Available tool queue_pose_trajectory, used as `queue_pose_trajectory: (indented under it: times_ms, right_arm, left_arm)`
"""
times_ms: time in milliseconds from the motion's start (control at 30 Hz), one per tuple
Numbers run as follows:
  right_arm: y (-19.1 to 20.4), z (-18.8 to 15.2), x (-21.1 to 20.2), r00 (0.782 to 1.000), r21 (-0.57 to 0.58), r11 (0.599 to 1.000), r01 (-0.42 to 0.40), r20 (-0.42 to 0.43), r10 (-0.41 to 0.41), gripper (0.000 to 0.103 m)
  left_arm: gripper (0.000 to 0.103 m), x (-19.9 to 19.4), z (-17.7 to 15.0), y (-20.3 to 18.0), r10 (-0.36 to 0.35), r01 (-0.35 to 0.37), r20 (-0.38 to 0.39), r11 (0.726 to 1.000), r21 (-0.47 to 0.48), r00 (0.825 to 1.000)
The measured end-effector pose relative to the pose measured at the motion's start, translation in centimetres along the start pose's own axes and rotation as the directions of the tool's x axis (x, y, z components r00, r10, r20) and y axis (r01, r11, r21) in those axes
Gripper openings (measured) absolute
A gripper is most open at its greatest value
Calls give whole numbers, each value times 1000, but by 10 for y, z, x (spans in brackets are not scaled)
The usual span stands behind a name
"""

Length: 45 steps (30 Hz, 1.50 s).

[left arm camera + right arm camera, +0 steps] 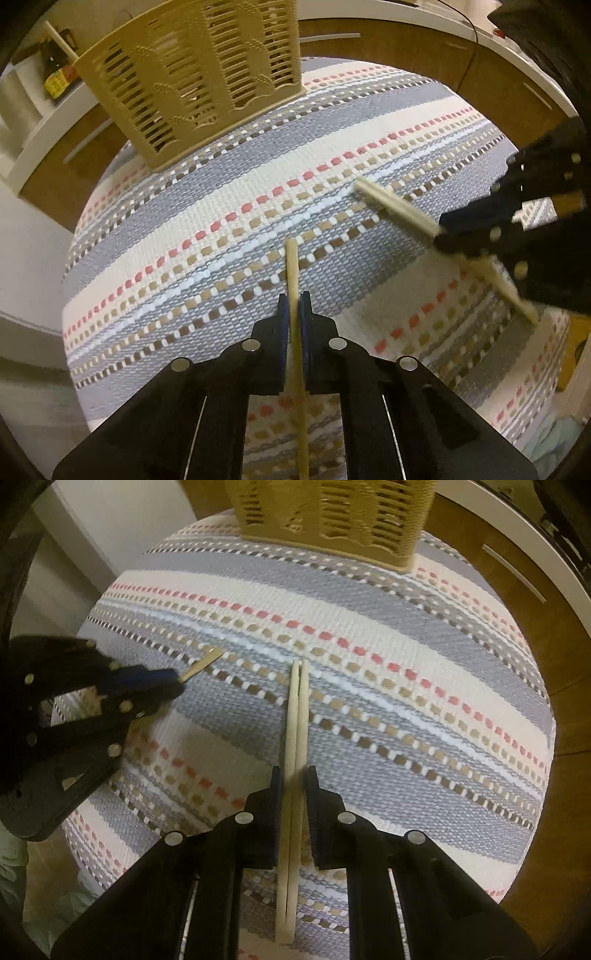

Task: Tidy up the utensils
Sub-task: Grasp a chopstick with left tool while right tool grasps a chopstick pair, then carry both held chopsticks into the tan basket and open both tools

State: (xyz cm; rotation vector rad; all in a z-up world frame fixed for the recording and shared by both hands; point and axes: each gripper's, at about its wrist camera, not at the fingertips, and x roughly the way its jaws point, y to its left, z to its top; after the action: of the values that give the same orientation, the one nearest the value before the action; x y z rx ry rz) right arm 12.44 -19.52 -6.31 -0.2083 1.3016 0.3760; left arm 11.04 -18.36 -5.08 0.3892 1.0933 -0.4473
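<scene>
My left gripper [294, 301] is shut on a single wooden chopstick [293, 269] that points forward over the striped mat. My right gripper [293, 775] is shut on a pair of pale chopsticks [298, 709] held side by side. The tan slotted utensil basket [199, 74] stands at the far side of the mat; it also shows in the right wrist view [332, 513]. In the left wrist view the right gripper [443, 230] is at the right with its chopstick pair [395, 205]. In the right wrist view the left gripper [177, 685] is at the left with its chopstick [205, 661].
A woven striped mat [221, 206] covers the round table. A dark bottle [55, 74] stands on a shelf at the far left. A wooden cabinet with a white top [424, 44] runs behind the table. A black cable [469, 55] hangs at the back right.
</scene>
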Motion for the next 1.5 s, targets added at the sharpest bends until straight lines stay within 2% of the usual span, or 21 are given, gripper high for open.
queue_pose_trajectory:
  times_ms: [133,233,367,500,600,667,800,967,1033,1200,1367,1433,1500]
  right_arm:
    - [-15,5,4,998,45,998,-43,-35,44,11]
    - [-20,10,5,998,39,998,-40,-47,42,12]
    - [-9,19,11,998,10,1000,-2,-66,2,12]
    - [6,22,14,995,-50,998,41,-89,-45,12]
    - [17,22,14,995,-104,992,70,-67,-77,10]
    - [23,19,14,995,-126,989,80,-45,-87,10]
    - [21,12,10,999,-98,994,39,-15,-41,10]
    - [7,4,-13,997,-85,996,7,75,-1,10]
    - [6,2,-27,992,-96,995,-9,127,21,10]
    - [-2,-6,-63,962,-96,993,-63,261,86,10]
    - [-18,-1,-108,903,-89,990,-114,407,140,10]
    - [-23,5,-118,880,-83,988,-129,449,153,10]
    - [-25,12,-126,852,-77,987,-140,499,159,10]
  left_arm:
    - [5,-6,-7,11,-19,18,-16,1000,-5,1000]
    - [7,-4,-8,24,-39,39,-46,999,1,998]
    - [7,-4,-11,34,-58,59,-88,998,9,994]
    - [6,3,3,36,-59,62,-133,998,17,989]
    - [4,7,9,32,-45,50,-138,998,31,989]
    - [4,7,9,35,-58,57,-118,998,-7,991]
    - [4,-4,6,46,-89,88,-19,994,-66,996]
    - [4,-38,3,62,-120,135,132,985,-111,984]
    - [4,-59,1,68,-143,171,237,980,-99,961]
    - [4,-98,-1,78,-137,191,383,976,-106,914]
    - [4,-136,6,83,-105,185,511,977,-108,853]
    - [4,-151,11,84,-97,190,564,976,-108,820]
    - [4,-167,16,84,-83,187,602,976,-111,794]
